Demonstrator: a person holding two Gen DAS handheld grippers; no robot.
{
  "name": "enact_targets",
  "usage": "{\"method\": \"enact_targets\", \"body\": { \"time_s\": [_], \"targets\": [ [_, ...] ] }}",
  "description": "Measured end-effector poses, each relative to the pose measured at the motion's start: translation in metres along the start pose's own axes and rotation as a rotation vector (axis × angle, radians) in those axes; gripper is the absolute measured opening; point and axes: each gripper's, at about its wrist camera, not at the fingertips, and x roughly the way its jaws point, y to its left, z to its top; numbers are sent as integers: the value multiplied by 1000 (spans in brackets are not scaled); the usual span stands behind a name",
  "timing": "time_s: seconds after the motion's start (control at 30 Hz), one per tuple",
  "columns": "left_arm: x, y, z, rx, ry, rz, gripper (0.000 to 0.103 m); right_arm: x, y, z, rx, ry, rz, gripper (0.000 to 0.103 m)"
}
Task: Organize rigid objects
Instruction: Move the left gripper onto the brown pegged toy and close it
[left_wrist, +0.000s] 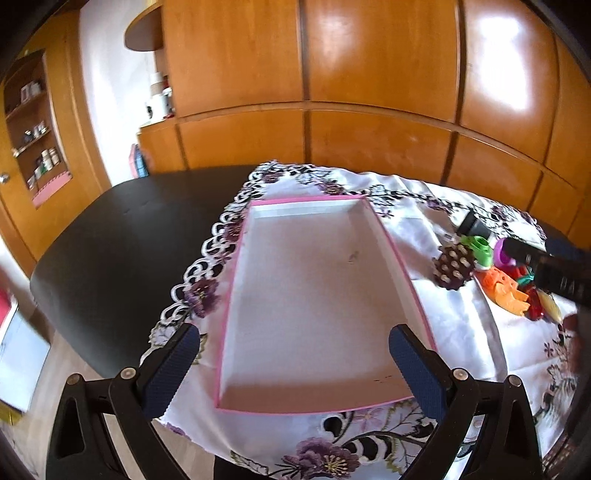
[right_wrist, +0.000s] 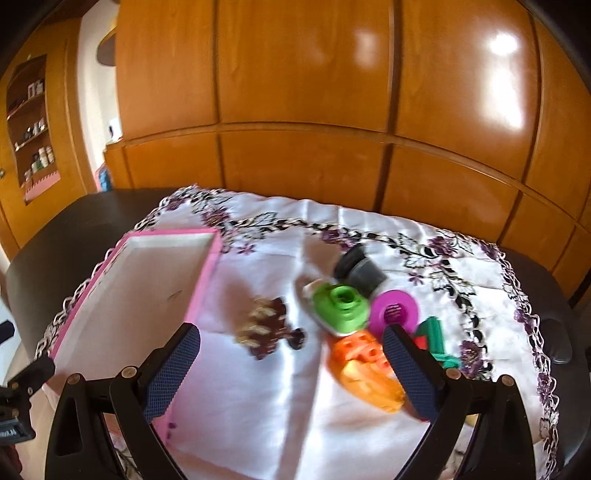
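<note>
Tools both gape empty: left tool (left_wrist: 294, 362) over the pink tray (left_wrist: 391, 243) I'll fill, right tool (right_wrist: 291, 363) above the toy pile (right_wrist: 354, 317), ready, I judge, to pick.

Toy pile (right_wrist: 354, 321) beside empty pink box (left_wrist: 317, 295)

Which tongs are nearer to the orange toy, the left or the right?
Right. The right tongs hang open just above the orange toy; the left tongs hang open over the pink box, left of it.

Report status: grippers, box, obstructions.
Left gripper open over empty pink-rimmed shallow box. Right gripper open above brown studded pinecone-like toy. Nothing blocking.
</note>
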Motion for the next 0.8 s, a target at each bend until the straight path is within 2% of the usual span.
{"method": "enact_targets", "body": {
  "time_s": [0.27, 0.47, 0.5, 0.57, 0.67, 0.8],
  "targets": [
    [10, -23, 6, 36, 39, -86, 103, 7, -73, 12, 36, -13, -137, 101],
    [19, -57, 20, 105, 69, -181, 103, 25, -146, -1, 201, 25, -243, 101],
    [21, -63, 23, 117, 72, -194, 103, 28, -154, -2, 243, 49, -231, 101],
    [26, -77, 31, 137, 79, -226, 103, 28, -167, -1, 330, 39, -151, 101],
    [36, -100, 41, 173, 91, -280, 103, 21, -170, 1, 343, 14, -140, 101],
    [57, -127, 51, 222, 118, -298, 98, 23, -172, 1, 365, 27, -103, 101]
  ]
}}
